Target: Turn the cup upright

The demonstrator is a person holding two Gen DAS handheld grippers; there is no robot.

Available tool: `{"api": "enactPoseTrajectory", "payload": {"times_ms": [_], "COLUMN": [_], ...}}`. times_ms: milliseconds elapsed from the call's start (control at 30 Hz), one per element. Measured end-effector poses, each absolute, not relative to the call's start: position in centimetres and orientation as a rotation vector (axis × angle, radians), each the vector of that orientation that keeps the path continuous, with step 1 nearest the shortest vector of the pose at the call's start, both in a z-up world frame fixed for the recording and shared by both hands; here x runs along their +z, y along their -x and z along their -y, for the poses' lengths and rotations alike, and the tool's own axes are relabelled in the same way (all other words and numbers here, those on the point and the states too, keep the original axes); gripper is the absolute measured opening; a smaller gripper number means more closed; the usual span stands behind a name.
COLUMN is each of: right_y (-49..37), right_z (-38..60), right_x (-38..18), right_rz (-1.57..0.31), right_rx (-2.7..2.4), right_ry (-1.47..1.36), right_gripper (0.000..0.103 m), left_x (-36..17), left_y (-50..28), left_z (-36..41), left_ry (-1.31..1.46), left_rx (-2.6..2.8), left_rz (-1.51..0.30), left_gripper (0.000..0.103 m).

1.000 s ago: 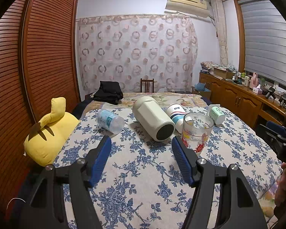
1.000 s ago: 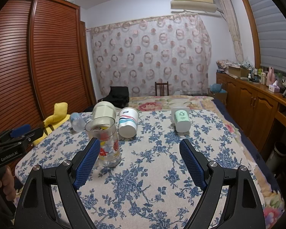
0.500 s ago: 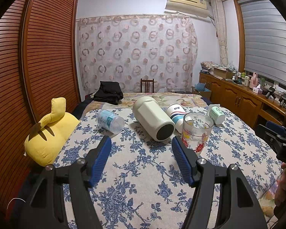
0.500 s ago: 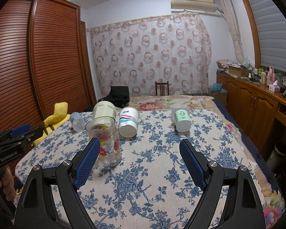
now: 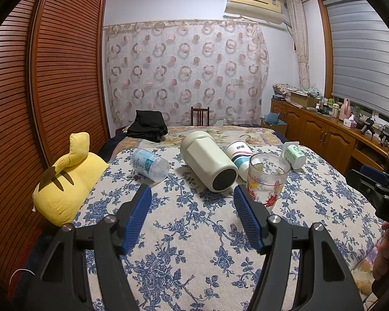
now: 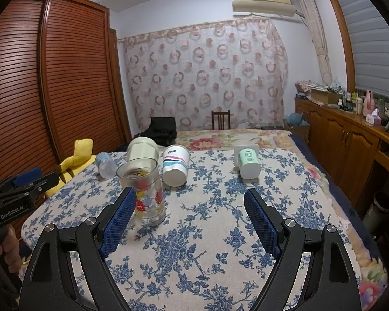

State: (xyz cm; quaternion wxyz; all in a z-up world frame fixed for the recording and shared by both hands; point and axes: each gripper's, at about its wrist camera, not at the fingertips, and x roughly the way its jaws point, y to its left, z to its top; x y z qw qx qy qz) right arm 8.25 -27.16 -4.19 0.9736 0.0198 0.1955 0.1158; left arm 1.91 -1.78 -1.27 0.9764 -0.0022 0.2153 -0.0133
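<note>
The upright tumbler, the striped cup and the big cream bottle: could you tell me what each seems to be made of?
The tumbler looks like clear glass with printed red and yellow flowers; the cloth shows through it. The striped cup looks like matte paper, white with coloured bands, though thin plastic is possible. The cream bottle looks like smooth, opaque plastic or coated metal with a soft sheen.

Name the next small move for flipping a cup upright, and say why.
Probably advance the open right hand-held gripper toward the white paper cup with pink and blue stripes. It lies on its side, just behind the upright clear glass tumbler.
</note>
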Motion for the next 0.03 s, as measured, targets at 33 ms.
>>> {"api": "enactPoseTrajectory", "payload": {"times_ms": [33], "right_y": [-8.25], "right_z": [27.25], "right_x": [-4.13], "right_rz": [-0.393], "right_rx": [0.233], "right_ry": [-0.041], "right_gripper": [0.087], "left_x": [-1.27], "left_y": [-1.9], "left_z": [1.78], "left_ry": [0.004], "left_rx": [-0.027], "left_rz": [-0.434], "left_gripper": [0.066]}}
